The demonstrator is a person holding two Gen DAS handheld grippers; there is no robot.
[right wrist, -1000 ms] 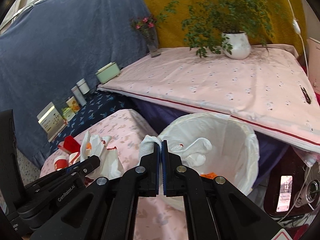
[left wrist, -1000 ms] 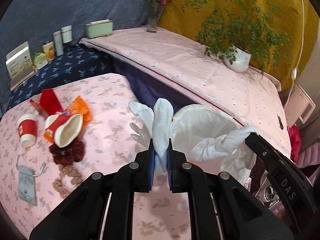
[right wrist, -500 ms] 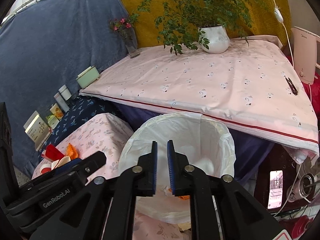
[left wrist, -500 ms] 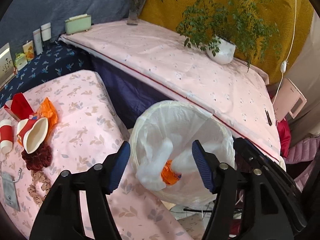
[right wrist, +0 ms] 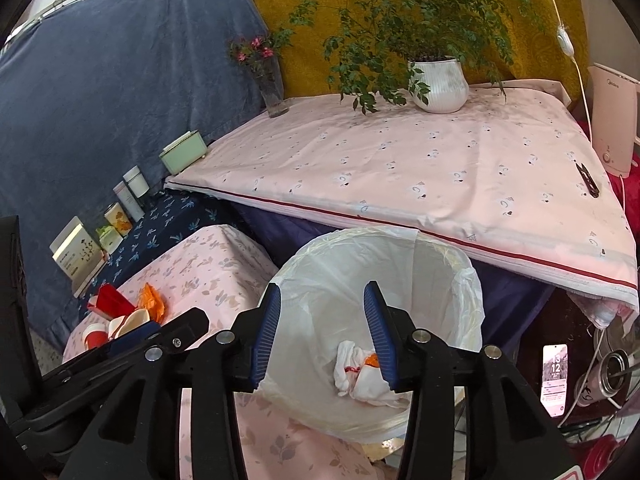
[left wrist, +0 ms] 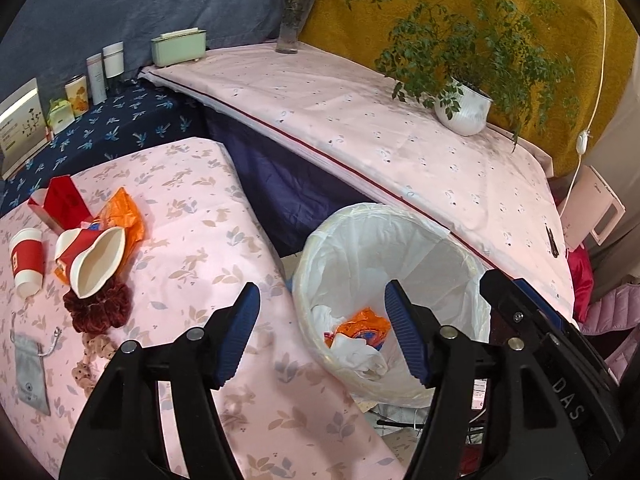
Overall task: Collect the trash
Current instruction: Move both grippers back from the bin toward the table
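We see the lined waste bin (left wrist: pixel 394 264) beside the bench (left wrist: pixel 208 216); crumpled white tissue (right wrist: pixel 362 376) and an orange wrapper (left wrist: pixel 362 326) lie at its bottom. On the bench, red paper cups (left wrist: pixel 26 260) and another orange wrapper (left wrist: pixel 124 216) remain. Our left hand-held gripper (left wrist: pixel 322 334) stands wide open and empty over the bin. Our right hand-held gripper (right wrist: pixel 320 334), jaws just opening, holds nothing.

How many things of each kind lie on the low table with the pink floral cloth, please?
Red-and-white paper cups: 2
Fabric hair scrunchies, dark red and beige dotted: 2
Red cardboard carton: 1
Orange plastic wrapper: 1
Grey drawstring pouch: 1
Total: 7
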